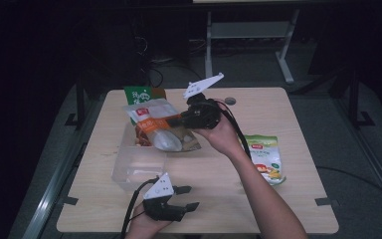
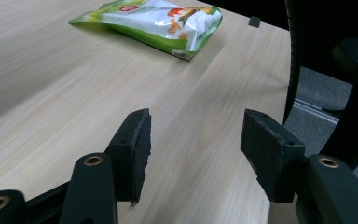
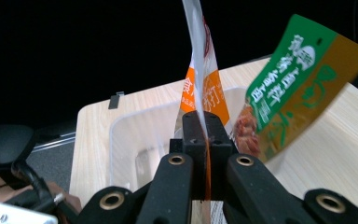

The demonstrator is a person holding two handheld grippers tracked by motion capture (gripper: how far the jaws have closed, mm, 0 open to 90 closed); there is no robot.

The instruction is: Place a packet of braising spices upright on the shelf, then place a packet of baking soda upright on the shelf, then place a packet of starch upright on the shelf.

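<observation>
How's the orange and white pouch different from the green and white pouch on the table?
The orange and white pouch is held up over the clear bin, pinched by the right tongs; the green and white pouch lies flat on the table, untouched. The first stands on edge, the second rests face up. Both are glossy printed snack pouches.

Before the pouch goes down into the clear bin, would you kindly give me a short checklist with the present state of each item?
1. Right hand-held gripper shut on the orange and white snack pouch: ok, the pouch edge is pinched between its jaws.
2. Pouch over the clear plastic bin: ok, it hangs above the bin's far end.
3. Green and brown pouch free of the grip: cannot tell, it leans right beside the held pouch.
4. Left hand-held gripper out of the way: ok, open and holding nothing, near the table's front edge.
5. Green snack bag clear of the bin: ok, it lies flat to the right.
</observation>
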